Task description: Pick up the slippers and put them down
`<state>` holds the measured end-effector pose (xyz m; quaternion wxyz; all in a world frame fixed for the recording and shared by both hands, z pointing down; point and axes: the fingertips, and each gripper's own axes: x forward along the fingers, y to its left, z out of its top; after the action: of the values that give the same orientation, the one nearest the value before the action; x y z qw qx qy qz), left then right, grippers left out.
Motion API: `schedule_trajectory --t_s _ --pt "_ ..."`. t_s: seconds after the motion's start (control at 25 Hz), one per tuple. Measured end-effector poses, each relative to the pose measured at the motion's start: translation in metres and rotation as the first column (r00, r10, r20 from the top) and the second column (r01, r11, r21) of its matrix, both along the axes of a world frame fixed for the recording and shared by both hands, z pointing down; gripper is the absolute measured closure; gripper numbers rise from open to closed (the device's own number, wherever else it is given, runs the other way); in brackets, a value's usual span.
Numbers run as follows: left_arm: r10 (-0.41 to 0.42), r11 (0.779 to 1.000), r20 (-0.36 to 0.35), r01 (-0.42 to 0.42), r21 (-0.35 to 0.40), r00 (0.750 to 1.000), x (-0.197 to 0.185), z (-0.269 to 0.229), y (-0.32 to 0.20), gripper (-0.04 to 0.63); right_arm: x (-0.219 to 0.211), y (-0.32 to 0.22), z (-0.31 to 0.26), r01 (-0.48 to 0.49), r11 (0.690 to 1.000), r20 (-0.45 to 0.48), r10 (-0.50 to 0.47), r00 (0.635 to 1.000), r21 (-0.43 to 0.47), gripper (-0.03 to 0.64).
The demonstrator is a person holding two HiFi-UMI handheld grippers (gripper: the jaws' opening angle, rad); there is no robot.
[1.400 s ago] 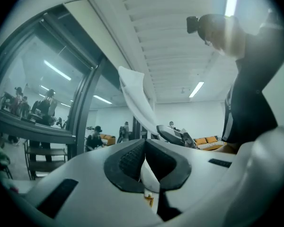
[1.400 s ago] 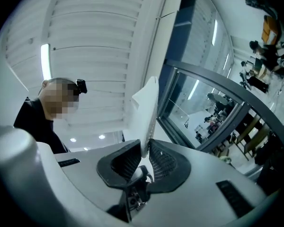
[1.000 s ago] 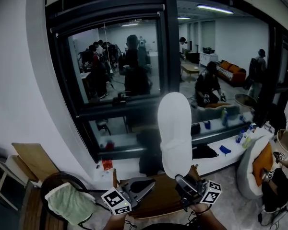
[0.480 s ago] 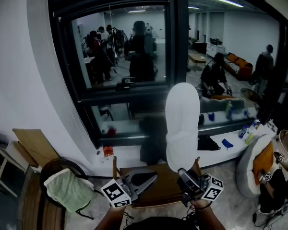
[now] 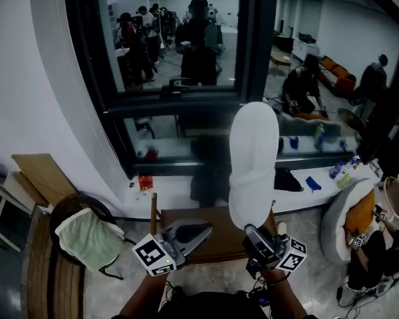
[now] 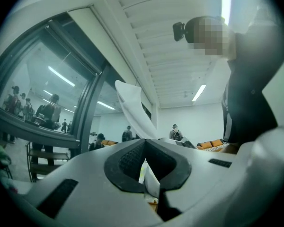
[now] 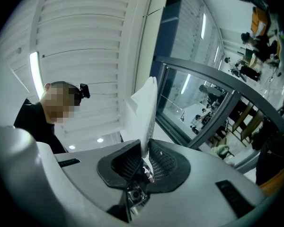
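Observation:
A white slipper (image 5: 253, 158) stands upright in the head view, held by its lower end in my right gripper (image 5: 254, 232), which is shut on it. In the right gripper view the slipper (image 7: 144, 110) rises edge-on from between the pads of that gripper (image 7: 146, 151). My left gripper (image 5: 203, 230) hovers just left of it over a wooden stool, jaws together with nothing held. In the left gripper view the closed tips of the gripper (image 6: 144, 143) point toward the slipper (image 6: 132, 110). No second slipper is in view.
A brown wooden stool (image 5: 216, 244) is below both grippers. A dark chair with a green cloth (image 5: 86, 238) sits at the left. A big dark-framed window (image 5: 249, 58) faces me, with people behind the glass. A beanbag with an orange cushion (image 5: 356, 218) lies at the right.
The slipper stays upright in the right gripper and both grippers keep their places. The head view has tipped, so the window and room sit higher in the frame.

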<state>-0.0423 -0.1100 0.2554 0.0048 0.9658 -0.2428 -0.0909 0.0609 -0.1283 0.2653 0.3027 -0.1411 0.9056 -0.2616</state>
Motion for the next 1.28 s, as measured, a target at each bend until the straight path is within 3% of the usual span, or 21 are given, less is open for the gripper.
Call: schedule_trajectory --t_s 0.16,0.36,0.68,0.88,1.2,1.28 --pt "-0.041 0.999 -0.007 0.041 -0.017 0.999 -0.011 0.005 -0.006 0.584 -0.007 -0.004 0.015 0.025 0.998 -0.006 -0.026 1.000 -0.058 0.560" --pt "-0.061 0.994 0.011 0.062 -0.093 0.998 -0.014 0.030 -0.006 0.584 -0.007 -0.001 0.047 0.027 0.989 -0.010 -0.029 1.000 -0.149 0.560" --pt "-0.076 0.975 0.044 0.083 -0.205 0.996 -0.017 0.101 -0.012 0.584 -0.009 -0.006 0.127 0.024 0.949 0.011 -0.022 1.000 -0.313 0.560" --pt "-0.070 0.940 0.073 0.090 -0.330 0.995 -0.009 0.154 -0.007 0.584 -0.001 0.001 0.184 0.002 0.903 0.020 0.007 1.000 -0.429 0.560" --pt "0.006 0.898 0.122 0.048 -0.438 0.993 0.024 0.256 0.011 0.584 0.013 0.007 0.286 -0.025 0.840 -0.038 0.005 0.999 -0.542 0.558" --pt "0.022 0.881 0.101 0.029 -0.472 0.995 0.033 0.280 0.017 0.584 0.012 0.009 0.311 -0.028 0.824 -0.050 -0.001 0.999 -0.566 0.560"
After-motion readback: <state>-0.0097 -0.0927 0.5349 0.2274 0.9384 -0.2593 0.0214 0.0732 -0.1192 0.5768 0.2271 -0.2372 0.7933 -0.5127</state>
